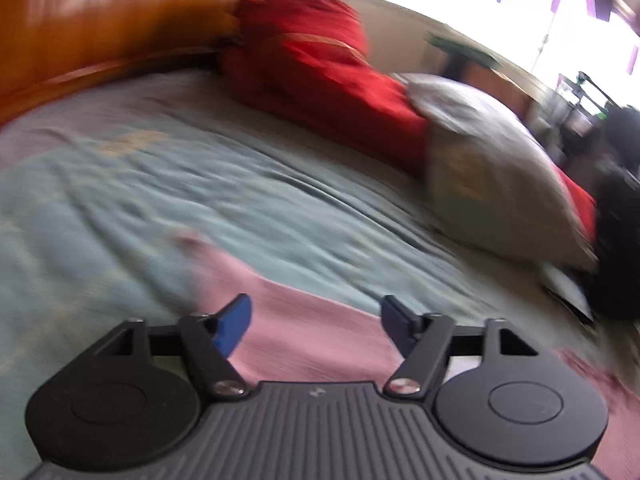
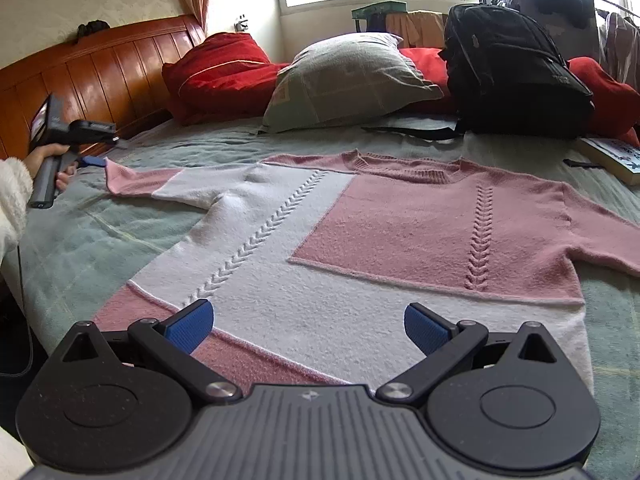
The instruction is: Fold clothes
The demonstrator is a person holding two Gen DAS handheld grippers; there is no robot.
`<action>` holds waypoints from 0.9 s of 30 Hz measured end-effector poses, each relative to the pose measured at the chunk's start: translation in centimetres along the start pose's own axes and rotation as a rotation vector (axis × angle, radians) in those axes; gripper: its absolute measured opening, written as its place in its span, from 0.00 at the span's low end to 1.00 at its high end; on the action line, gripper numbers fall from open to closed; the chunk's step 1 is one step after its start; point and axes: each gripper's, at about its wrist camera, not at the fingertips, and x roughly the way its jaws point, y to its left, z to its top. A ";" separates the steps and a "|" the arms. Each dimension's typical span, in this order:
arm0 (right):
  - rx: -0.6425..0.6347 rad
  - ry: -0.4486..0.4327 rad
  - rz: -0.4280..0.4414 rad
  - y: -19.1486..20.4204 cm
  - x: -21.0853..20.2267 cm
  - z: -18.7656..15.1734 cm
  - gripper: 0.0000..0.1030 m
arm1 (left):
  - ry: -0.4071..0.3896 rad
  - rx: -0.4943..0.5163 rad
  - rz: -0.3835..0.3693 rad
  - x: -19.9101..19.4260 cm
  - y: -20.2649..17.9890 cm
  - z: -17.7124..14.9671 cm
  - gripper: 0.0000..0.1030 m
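My left gripper has its blue pads spread apart with nothing pinched between them, angled downward. My right gripper points downward too, jaws wide and empty.

A pink-and-white sweater lies spread flat on the bed, directly ahead of the right hand-held gripper, whose 2 blue pads stand apart above its hem. Far left, the left hand-held gripper sits just beside the sleeve cuff. Beyond: grey pillow, black backpack.
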 end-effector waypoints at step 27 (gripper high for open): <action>0.048 0.055 -0.045 -1.9 3.0 0.5 1.00 | -0.012 -0.286 0.055 3.7 9.5 0.3 0.85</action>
